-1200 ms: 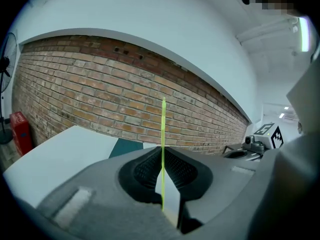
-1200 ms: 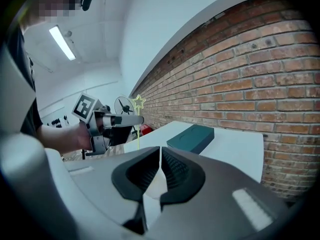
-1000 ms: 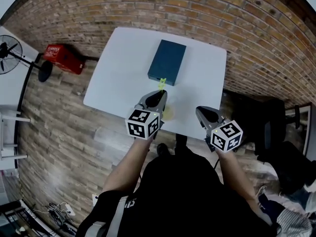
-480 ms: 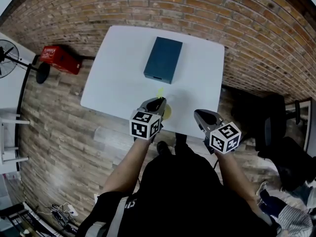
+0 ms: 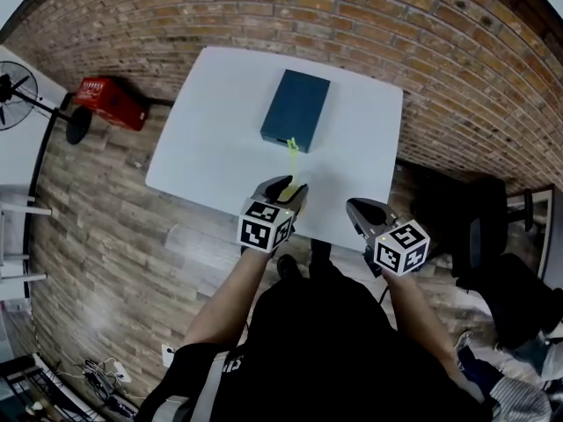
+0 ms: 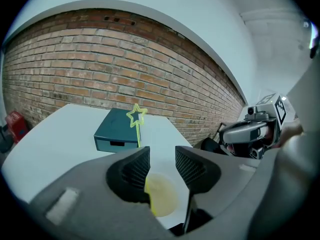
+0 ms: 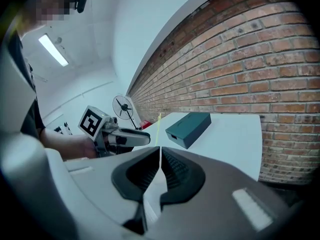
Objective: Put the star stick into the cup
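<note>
Left gripper view tells most: the left gripper [image 6: 162,156] has just been opening its jaws, which now stand wide apart with nothing pinched between them. The thin yellow-green plastic star stick [image 6: 136,116] rises just beyond its left jaw, apparently free. Its foot seems to sit in the pale yellow translucent cup [image 6: 162,199] below the gap. The right gripper [image 7: 160,159], off to the side, is closed and empty. Placement looks done; only drawing clear remains.

Cup and stick partly out of sight
Only a yellow patch of the cup [image 6: 161,196] shows behind the left gripper [image 6: 161,155], whose jaws have just been opening and pinch nothing. The star stick [image 6: 136,121] has its lower end hidden there too. The fan [image 5: 16,90], far left, is cut off.
</note>
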Available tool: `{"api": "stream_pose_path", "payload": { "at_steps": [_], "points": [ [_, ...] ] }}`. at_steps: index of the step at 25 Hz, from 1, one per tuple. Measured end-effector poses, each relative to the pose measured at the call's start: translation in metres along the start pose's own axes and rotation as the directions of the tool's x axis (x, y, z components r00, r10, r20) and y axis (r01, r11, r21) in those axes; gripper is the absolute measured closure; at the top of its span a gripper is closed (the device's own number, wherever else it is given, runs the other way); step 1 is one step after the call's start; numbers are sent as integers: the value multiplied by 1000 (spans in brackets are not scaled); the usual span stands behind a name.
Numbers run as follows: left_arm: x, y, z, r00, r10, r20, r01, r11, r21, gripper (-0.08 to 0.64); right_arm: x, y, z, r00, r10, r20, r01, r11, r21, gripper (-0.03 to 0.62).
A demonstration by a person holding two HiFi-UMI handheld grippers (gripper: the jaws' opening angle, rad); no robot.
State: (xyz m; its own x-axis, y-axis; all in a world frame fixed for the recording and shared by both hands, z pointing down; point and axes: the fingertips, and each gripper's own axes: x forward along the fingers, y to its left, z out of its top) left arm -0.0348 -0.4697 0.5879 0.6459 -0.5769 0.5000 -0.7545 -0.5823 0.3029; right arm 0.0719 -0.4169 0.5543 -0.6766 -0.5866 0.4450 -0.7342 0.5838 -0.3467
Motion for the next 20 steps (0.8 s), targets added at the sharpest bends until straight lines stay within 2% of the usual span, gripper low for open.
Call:
{"api": "stream_pose_path", "payload": {
  "at_steps": [5,10,16,20],
  "points": [
    [-18,6,9,999,24,46,-23,1000,-7,397,4,12,4,1000,21,3,-21,1000,-19,583],
    [-46,11,29,992,31,126,-30,1000,-7,399,10,27,21,999,45,20,-44,997,-63,583],
    [-89,12,44,975,63,212,-71,997,31,412,8,52,38,997,52,60,-45,992,-117,584],
    [-115,17,61,962,78,261,-103,991,82,458,0,63,49,996,44,81,-31,987,-155,586]
  ]
}}
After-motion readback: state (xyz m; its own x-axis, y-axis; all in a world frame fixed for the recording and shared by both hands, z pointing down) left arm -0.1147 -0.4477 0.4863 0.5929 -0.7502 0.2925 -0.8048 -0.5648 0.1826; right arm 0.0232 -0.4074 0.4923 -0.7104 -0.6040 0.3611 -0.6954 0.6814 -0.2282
